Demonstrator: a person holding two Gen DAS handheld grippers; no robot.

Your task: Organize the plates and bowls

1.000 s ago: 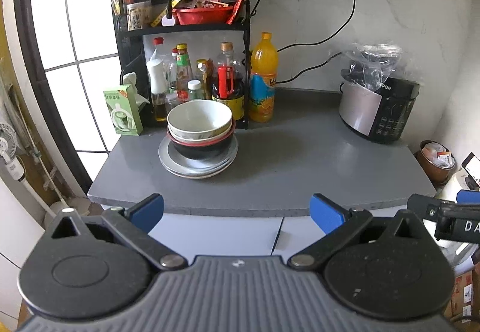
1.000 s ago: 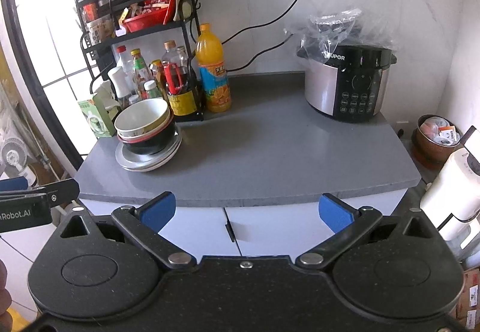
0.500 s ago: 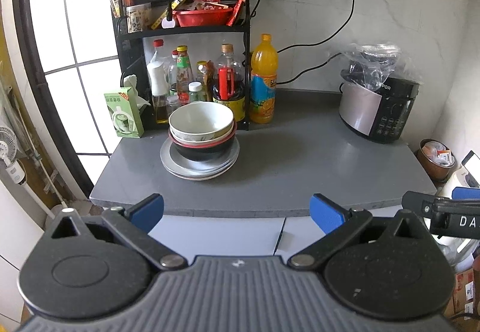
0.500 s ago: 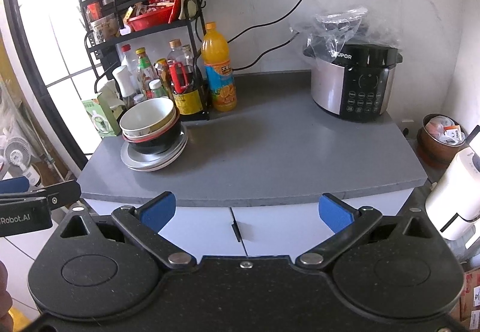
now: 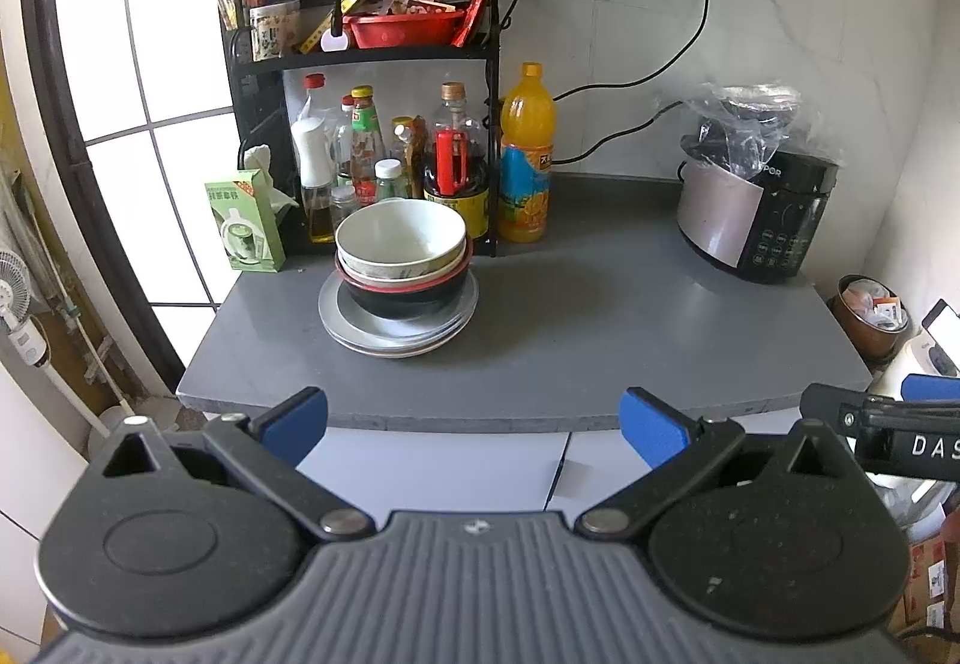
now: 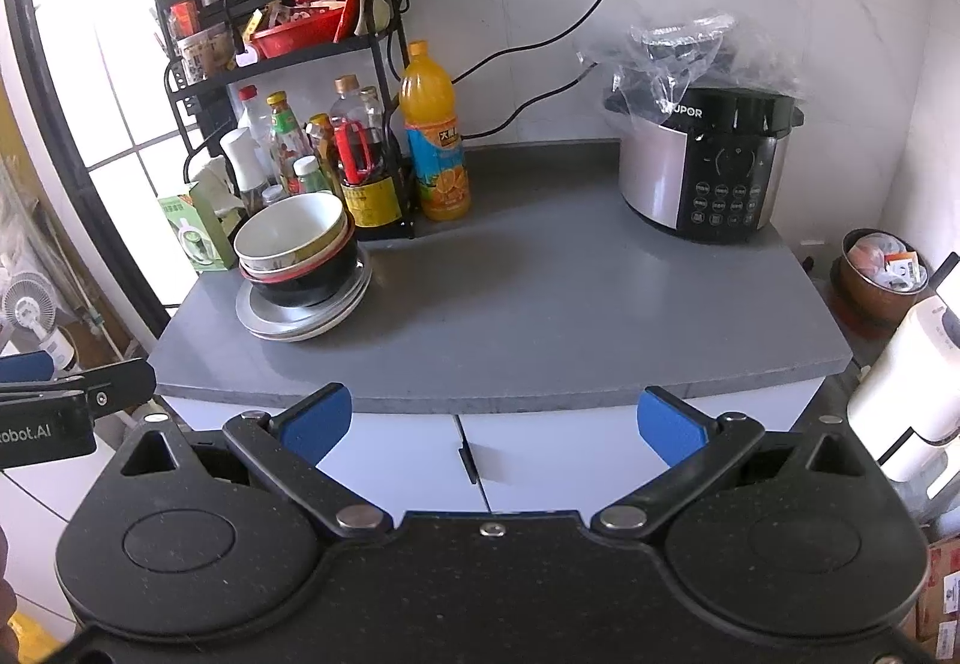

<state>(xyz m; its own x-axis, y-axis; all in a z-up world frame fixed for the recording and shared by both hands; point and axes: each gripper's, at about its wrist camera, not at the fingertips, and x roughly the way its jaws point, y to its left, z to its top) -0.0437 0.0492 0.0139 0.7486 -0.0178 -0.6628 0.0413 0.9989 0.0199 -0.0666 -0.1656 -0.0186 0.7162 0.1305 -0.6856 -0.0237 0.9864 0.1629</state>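
Over the last second both of my cameras have drawn a little closer to the grey counter, so the dishes loom larger than they did; nothing on the counter itself has shifted. My left gripper has its jaws spread wide and empty, short of the counter's front edge. My right gripper is the same: jaws spread, nothing between them, also short of that edge.

The task's things sit as one pile near the counter's left edge, just in front of the black wire rack of bottles. A stack of pale round plates is at the bottom, a black bowl with a red rim rests on them, and a cream bowl nests on top with another pale bowl's rim showing beneath it.

Bowls on plates could be a tidy finished stack or a mixed pile awaiting sorting; my closing in hints at reaching, but I cannot settle which.
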